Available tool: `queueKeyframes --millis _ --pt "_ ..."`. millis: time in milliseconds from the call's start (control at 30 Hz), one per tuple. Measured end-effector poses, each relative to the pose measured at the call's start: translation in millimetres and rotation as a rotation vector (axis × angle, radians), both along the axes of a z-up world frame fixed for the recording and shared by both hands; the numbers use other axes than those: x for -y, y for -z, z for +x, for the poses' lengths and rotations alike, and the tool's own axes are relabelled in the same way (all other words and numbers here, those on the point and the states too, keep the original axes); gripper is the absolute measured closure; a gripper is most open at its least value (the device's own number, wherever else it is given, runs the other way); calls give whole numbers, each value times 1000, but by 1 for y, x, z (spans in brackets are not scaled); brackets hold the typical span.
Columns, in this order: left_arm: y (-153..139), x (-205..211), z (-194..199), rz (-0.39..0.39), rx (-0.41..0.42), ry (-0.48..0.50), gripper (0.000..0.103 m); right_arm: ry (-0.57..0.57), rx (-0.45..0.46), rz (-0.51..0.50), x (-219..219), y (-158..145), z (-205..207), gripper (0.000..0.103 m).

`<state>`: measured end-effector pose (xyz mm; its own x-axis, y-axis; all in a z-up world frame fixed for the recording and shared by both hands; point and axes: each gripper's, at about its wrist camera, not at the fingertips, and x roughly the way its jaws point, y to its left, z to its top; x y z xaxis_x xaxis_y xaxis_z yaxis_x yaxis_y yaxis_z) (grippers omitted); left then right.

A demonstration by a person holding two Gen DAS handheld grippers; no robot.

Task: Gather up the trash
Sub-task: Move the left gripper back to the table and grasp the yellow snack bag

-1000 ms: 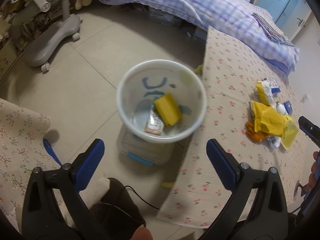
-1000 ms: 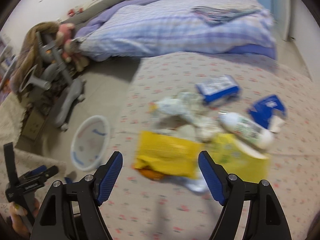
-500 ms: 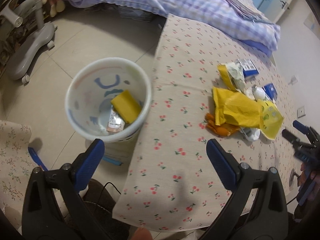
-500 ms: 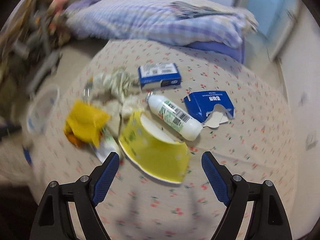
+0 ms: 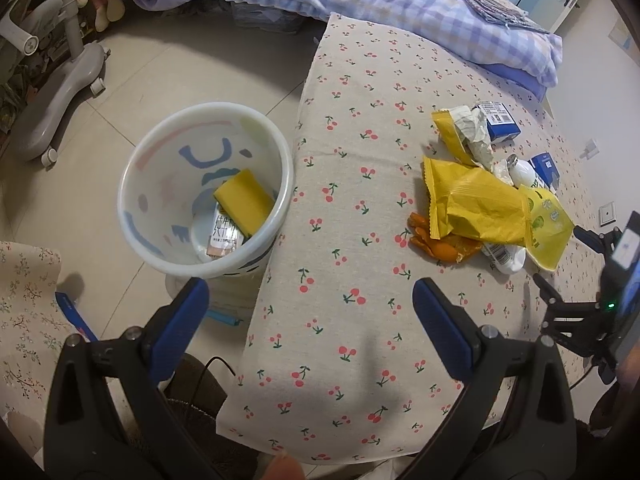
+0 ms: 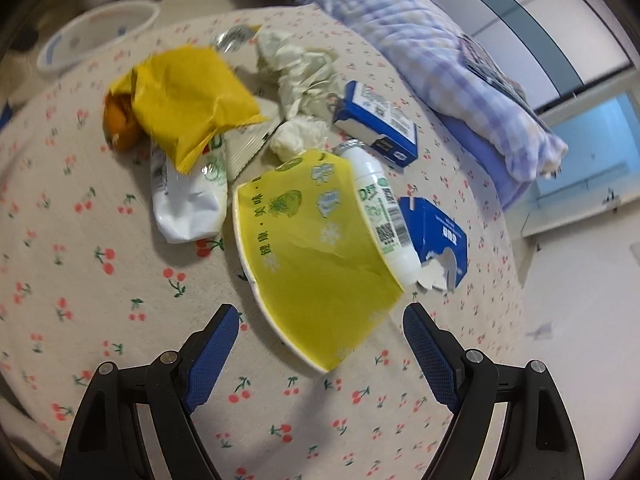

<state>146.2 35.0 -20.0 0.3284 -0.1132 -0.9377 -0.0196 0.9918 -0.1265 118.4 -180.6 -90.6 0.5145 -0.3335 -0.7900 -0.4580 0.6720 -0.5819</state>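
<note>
Left wrist view: the view has slid sideways since a second ago; the white bin (image 5: 206,196) that sat centred between the fingers now lies up and to the left, and the cherry-print counter (image 5: 352,208) fills the middle. The left tongs (image 5: 310,322) stand wide open, nothing between them, hanging over bare cloth at the counter's near edge. The bin stands on the floor just beside the counter, already holding a yellow sponge-like block (image 5: 244,202) and a small carton. Trash pile lies well to the right: yellow snack bag (image 5: 476,206), orange peel (image 5: 440,244).

Right wrist view: much bigger change. The camera has dropped and rolled; the pile, earlier seen far off, now looms close. The right tongs (image 6: 320,354) gape wide and empty, straddling the near edge of the flattened yellow paper bowl (image 6: 316,256), pads not touching it. Likely this piece is the next pick.

The bowl looks crushed flat, creased, with a white rim and printed characters; it leans on a white bottle (image 6: 384,216). Behind it: blue box (image 6: 376,124), torn blue carton (image 6: 436,236), crumpled paper (image 6: 300,68).
</note>
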Motion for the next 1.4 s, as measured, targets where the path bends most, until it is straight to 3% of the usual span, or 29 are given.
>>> queueKeyframes --millis 133,200,300,333,367,633,700,767,867,967,1100,1167,1200,1400 --pt "1 0 0 -4 -6 3 2 -35 8 -87 -7 14 3 18" --pt "2 1 1 -4 -7 12 2 -41 28 -104 -7 15 5 27" --pt "3 6 2 2 -7 37 2 -15 39 -77 -4 7 9 55" --pt "4 9 3 5 -7 47 2 -3 43 -47 -2 2 11 76" --pt "4 11 4 6 -8 53 2 15 45 -18 1 -3 11 84" --pt "9 41 16 -64 -20 107 2 157 14 296 36 -37 11 84" --pt "10 50 22 -106 -24 114 2 196 -10 397 46 -41 11 74" --pt "13 59 30 -161 -30 120 2 234 -23 426 53 -39 11 32" --pt "22 71 43 -229 -54 122 6 252 -6 419 56 -39 9 30" --pt "36 77 53 -291 -96 107 16 267 1 439 61 -41 9 30" --pt "51 77 61 -371 -145 56 47 285 -2 453 65 -39 13 29" --pt "52 75 61 -394 -138 33 55 288 -3 456 67 -39 14 29" --pt "50 74 61 -401 -131 29 65 288 -3 459 67 -39 14 29" --pt "38 73 60 -426 -102 30 83 281 -4 488 64 -41 18 26"
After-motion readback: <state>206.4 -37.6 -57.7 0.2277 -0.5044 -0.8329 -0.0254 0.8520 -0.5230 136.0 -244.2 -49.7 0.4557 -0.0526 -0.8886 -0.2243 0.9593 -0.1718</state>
